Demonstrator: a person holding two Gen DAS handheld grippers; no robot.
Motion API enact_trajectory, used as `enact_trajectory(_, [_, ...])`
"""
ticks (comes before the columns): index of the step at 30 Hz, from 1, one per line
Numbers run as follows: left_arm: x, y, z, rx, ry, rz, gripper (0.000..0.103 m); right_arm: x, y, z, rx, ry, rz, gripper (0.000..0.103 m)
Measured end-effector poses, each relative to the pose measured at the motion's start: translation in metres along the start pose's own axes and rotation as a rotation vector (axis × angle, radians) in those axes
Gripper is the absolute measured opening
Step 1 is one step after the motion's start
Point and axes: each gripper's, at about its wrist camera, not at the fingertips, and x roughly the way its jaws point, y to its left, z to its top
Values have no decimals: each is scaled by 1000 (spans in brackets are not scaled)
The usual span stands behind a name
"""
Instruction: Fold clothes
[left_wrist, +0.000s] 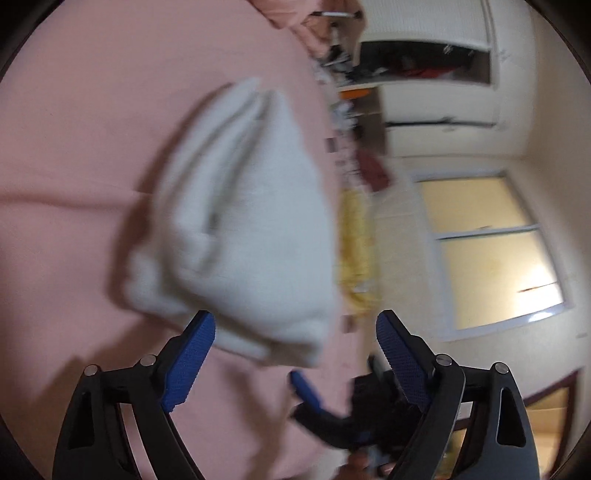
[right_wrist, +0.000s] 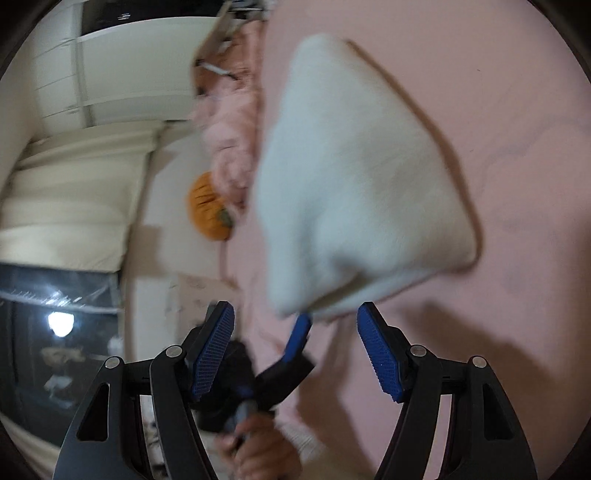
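On the pink bed sheet (left_wrist: 74, 147) lies a folded white garment (left_wrist: 240, 221), blurred. Left tool (left_wrist: 295, 332) is just short of its near edge, fingers spread, nothing pinched. Right tool (right_wrist: 295, 325) is beside the left one, also spread and empty.

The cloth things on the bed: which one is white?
The fluffy folded garment lying in front of both grippers is white. The bedsheet beneath it and the crumpled bedding at the bed's edge are pink.
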Motion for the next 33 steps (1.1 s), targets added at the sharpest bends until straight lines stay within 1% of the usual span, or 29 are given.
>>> enact_trajectory(1, [3, 1, 0, -4, -1, 10, 89, 6, -4, 6, 24, -4, -19, 70])
enact_trajectory(3, [8, 4, 2, -24, -15, -2, 89, 14, -11, 16, 73, -21, -9, 70])
enact_trajectory(5, [13, 5, 9, -37, -42, -24, 89, 19, -13, 26, 88, -49, -4, 70])
enact_trajectory(7, [19, 7, 13, -44, -43, -36, 89, 24, -17, 33, 123, -62, 0, 70])
enact_trajectory(9, [23, 7, 15, -46, -40, -42, 89, 28, -25, 35, 191, -66, 24, 70])
enact_trajectory(10, [22, 8, 16, -43, -45, -40, 76, 27, -28, 36, 214, -74, 45, 69])
enact_trajectory(11, [20, 9, 17, -39, -50, -37, 50, 21, -26, 35, 192, -103, 75, 47])
enact_trajectory(12, [19, 10, 17, -35, -56, -34, 34, 14, -19, 32, 132, -135, 79, 29])
enact_trajectory(13, [17, 11, 18, -31, -61, -32, 15, 8, -13, 30, 77, -165, 83, 23])
enact_trajectory(14, [16, 12, 19, -30, -66, -32, 15, 3, -10, 26, 52, -174, 84, 18])
enact_trajectory(15, [14, 12, 19, -33, -71, -37, 15, -1, -7, 23, 33, -182, 89, 18])
enact_trajectory(16, [13, 12, 20, -31, -73, -35, 16, -3, -9, 20, 50, -177, 109, 18])
enact_trajectory(17, [14, 10, 20, -22, -69, -18, 21, -2, -13, 19, 78, -167, 119, 25])
enact_trajectory(18, [15, 9, 20, -12, -66, -1, 29, 0, -15, 19, 100, -154, 111, 31])
enact_trajectory(19, [17, 8, 19, -9, -61, 8, 53, 3, -15, 19, 113, -145, 86, 46])
enact_trajectory(20, [19, 6, 19, -15, -55, -4, 72, 7, -13, 20, 113, -146, 58, 49])
enact_trajectory(21, [20, 4, 18, -17, -52, -20, 76, 10, -10, 20, 107, -149, 55, 51])
enact_trajectory(22, [19, 0, 19, -11, -48, -39, 81, 13, -8, 19, 105, -147, 61, 74])
enact_trajectory(23, [19, -5, 20, 4, -42, -59, 86, 18, -3, 19, 106, -137, 67, 90])
enact_trajectory(25, [17, -9, 22, 25, -53, -65, 87, 33, 3, 20, 107, -99, 99, 91])
enact_trajectory(27, [14, -8, 25, 14, -76, -80, 87, 48, 11, 20, 91, -49, 117, 91])
enact_trajectory(28, [12, -4, 26, -6, -89, -91, 86, 54, 15, 21, 77, -28, 120, 86])
enact_trajectory(29, [10, 0, 27, -24, -99, -91, 73, 55, 18, 20, 50, -27, 119, 67])
enact_trajectory(30, [10, 4, 28, -33, -98, -68, 58, 56, 22, 20, 24, -27, 117, 52])
enact_trajectory(31, [12, 6, 28, -31, -91, -32, 25, 57, 25, 19, 0, -25, 113, 26])
enact_trajectory(32, [14, 7, 28, -16, -84, 7, 21, 58, 22, 18, -4, -17, 98, 20])
enact_trajectory(33, [16, 4, 28, 6, -82, 35, 19, 58, 20, 16, -6, -9, 83, 19])
